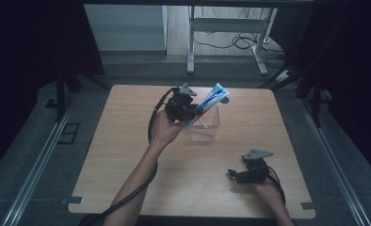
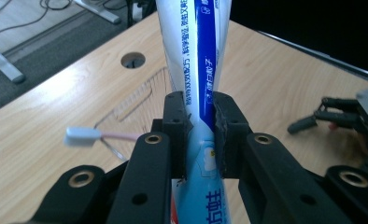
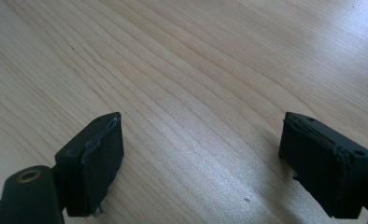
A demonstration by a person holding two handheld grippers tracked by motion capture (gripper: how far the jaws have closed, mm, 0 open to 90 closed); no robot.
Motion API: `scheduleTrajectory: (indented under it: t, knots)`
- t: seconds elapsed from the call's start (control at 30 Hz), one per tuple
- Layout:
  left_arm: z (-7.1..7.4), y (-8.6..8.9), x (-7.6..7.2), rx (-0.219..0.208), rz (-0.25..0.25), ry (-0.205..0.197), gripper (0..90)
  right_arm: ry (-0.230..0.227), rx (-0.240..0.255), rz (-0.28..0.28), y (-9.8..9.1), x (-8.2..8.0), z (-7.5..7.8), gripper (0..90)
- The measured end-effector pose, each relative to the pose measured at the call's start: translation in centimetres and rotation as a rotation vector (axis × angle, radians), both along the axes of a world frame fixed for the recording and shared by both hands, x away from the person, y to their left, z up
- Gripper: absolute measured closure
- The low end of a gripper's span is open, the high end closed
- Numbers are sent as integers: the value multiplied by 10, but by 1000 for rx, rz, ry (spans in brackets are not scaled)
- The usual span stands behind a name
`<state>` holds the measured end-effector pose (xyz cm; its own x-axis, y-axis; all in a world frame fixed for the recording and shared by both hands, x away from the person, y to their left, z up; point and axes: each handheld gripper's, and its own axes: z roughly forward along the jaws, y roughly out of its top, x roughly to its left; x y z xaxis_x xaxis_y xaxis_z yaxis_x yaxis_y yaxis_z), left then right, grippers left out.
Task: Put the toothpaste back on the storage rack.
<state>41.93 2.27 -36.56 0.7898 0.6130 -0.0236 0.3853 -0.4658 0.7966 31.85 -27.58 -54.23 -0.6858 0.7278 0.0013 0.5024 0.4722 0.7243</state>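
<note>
A white tube [image 2: 198, 56] with a blue stripe and printed lettering is clamped by the left gripper [image 2: 200, 135]. The right gripper [image 3: 201, 163] is held wide open, with nothing between its jaws.

Right gripper [image 3: 201, 163]: seen from just behind its own two black fingers, which rise from the bottom edge of the right gripper view.
Left-hand finger [image 3: 95, 163]: a dark block with a worn, slightly frayed pad face; a brass-coloured rivet sits on the arm below it.
Right-hand finger [image 3: 324, 163]: a matching dark block, its pad edge also rough.
Spacing: the fingers stand wide apart, with nothing between them.
Worktop [image 3: 187, 79]: pale wood with a long, slanting grain; it lies bare behind and between the fingers.
Light: a soft sheen falls across the wood near the middle.
</note>
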Motion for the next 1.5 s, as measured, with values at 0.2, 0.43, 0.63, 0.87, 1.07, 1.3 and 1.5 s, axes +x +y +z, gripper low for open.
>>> scheduleTrajectory:
  t: [0.2, 0.43, 0.63, 0.87, 1.07, 1.3, 1.5]
  knots:
    - [-5, -10, 11, -22, 13, -36, 777, 0, 0, 1, 0, 0, 0, 137]
    - [-15, -18, 23, -48, 31, -66, 777, 0, 1, 0, 0, 0, 0, 137]
    - [-26, -24, 33, -77, 38, -71, 777, 1, 0, 0, 0, 0, 0, 137]
    - [-37, -28, 45, -119, 50, -68, 777, 0, 2, 0, 0, 0, 0, 137]
    - [-45, -28, 54, -146, 65, -65, 778, 1, 3, 0, 0, 0, 0, 139]
    - [-59, -29, 59, -159, 74, -63, 777, -1, 3, 6, -1, 0, 0, 146]
    - [-69, -32, 59, -150, 72, -54, 775, 0, 4, 6, -1, 0, 0, 146]
